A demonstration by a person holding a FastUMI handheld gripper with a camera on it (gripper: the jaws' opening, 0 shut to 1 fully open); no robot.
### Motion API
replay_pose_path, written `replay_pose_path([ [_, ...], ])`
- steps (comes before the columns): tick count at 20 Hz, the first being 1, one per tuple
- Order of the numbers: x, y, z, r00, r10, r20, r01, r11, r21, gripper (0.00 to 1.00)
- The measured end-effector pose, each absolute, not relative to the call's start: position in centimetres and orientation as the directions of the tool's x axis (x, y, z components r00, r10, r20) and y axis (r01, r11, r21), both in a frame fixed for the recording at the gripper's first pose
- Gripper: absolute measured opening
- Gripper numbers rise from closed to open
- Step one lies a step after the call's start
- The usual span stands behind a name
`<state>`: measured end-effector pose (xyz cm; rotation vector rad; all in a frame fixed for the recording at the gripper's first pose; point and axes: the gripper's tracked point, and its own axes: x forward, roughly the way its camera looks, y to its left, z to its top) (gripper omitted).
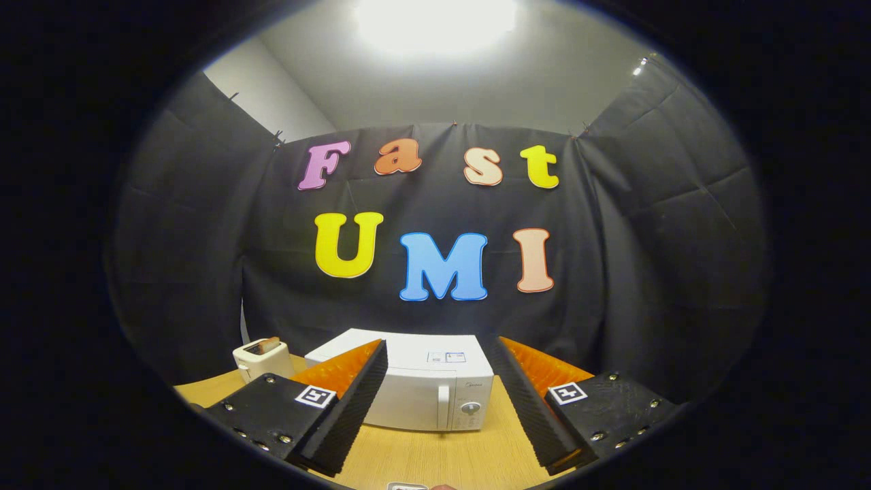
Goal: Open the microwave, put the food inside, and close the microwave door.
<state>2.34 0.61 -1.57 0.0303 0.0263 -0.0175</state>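
A white microwave [422, 388] stands on the wooden table [435, 456], its door shut, with a vertical handle [443, 407] and a round dial [469, 408] on its right side. My gripper [435, 354] hangs in front of it and a little above the table, open, with nothing between its fingers. The microwave lies beyond the fingertips, seen through the gap between them. The left finger [354, 401] hides part of the microwave's left front. No food item is clear to me, apart from a slice in the toaster.
A small cream toaster [262, 357] with a slice of bread in its slot stands on the table left of the microwave. Black cloth walls close the booth behind and on both sides. A small object [408, 486] peeks in at the table's near edge.
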Motion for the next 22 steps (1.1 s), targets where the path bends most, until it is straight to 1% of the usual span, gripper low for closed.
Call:
replay_pose_path([
  [9, 8.2, 0.8, -5.4, 0.995, 0.026, -0.099, -0.021, 0.999, 0.047, 0.98],
  [22, 16.1, 0.5, -14.2, 0.965, 0.069, -0.252, -0.064, 0.998, 0.027, 0.98],
])
